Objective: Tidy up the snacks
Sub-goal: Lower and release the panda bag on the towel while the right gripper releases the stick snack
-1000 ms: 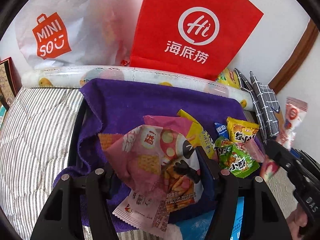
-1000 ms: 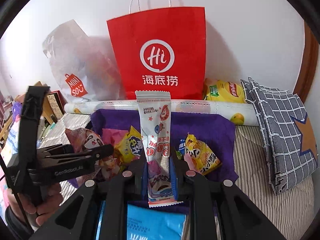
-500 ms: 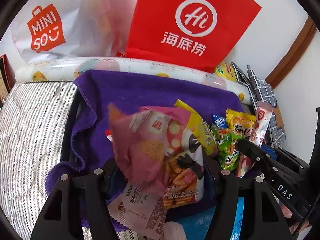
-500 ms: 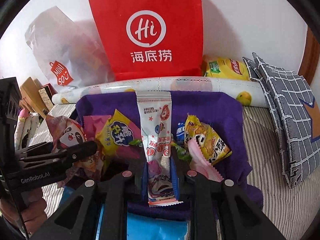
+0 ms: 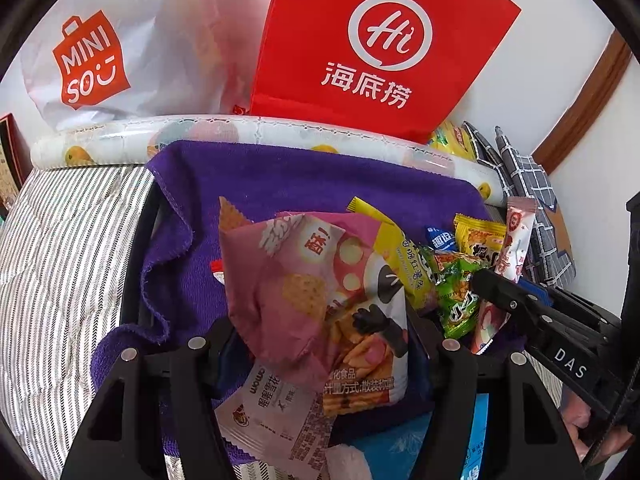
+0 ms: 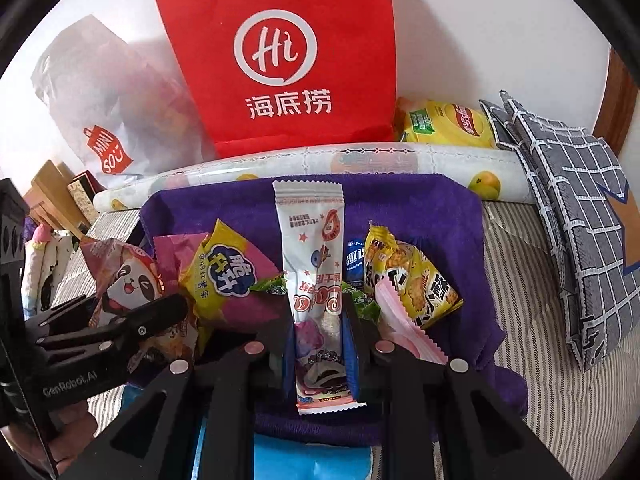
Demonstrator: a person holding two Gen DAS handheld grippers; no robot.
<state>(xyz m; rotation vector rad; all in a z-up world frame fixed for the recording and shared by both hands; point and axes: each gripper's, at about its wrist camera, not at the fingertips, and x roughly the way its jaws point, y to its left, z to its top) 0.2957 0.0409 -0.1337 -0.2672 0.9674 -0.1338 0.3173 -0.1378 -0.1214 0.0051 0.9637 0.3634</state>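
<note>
gripping pink panda bag [image 5: 320, 300], left gripper [image 5: 320, 344] tilted down | right gripper [image 6: 320, 336] clamps stick sachet [image 6: 314, 264] upright

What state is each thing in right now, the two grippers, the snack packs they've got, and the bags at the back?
Left gripper: shut on pink panda snack bag.
Right gripper: shut on white stick pack.
Pink panda snack bag: sealed, crumpled, held.
White stick pack: sealed, upright.
Red paper bag: standing against the wall.
White plastic bag: crumpled, leaning.

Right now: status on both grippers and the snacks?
Left gripper clamps pink panda bag. Right gripper shut on white stick pack. Both over snack pile on purple towel. Nothing blocking.
</note>
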